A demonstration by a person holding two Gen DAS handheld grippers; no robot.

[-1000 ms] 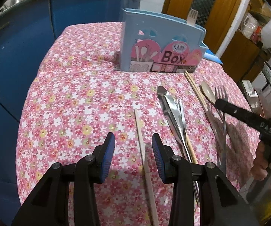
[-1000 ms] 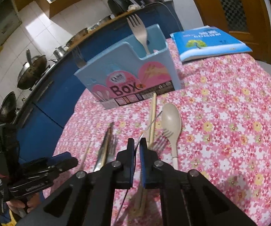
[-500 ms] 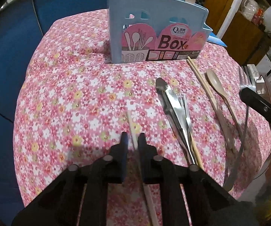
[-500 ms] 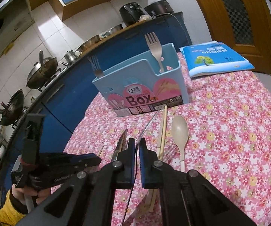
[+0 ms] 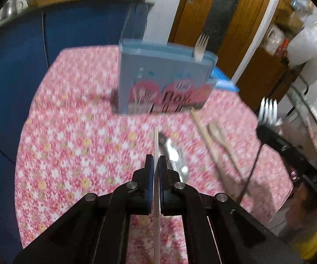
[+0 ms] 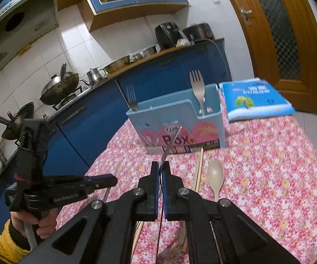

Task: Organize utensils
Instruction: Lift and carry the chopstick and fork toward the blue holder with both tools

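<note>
While both of my grippers hang above the floral tablecloth (image 6: 268, 176), the largest thing before me is the blue utensil box (image 6: 176, 123), standing upright toward the far side of the table with one fork in each end compartment. Beside it, to its right, lies a blue book (image 6: 255, 99).

My left gripper (image 5: 156, 165) is level and pointed at the box, its jaws clenched on a single pale chopstick (image 5: 156, 145) that runs straight forward between the pads and juts out ahead of them; this view is blurred. In the right wrist view the same tool sits low on the left, the person's hand (image 6: 43, 222) wrapped round its handle.

My right gripper (image 6: 161, 171) is aimed at the box too, jaws pinched on the thin handle of a metal fork (image 6: 171, 140), seen edge-on and slanting up toward the box's label. In the left wrist view its tines stand up at the right.

On the cloth rest metal tongs (image 5: 171, 154), a chopstick (image 6: 199, 169) and a beige spoon (image 6: 216, 176), apart from each other.
</note>
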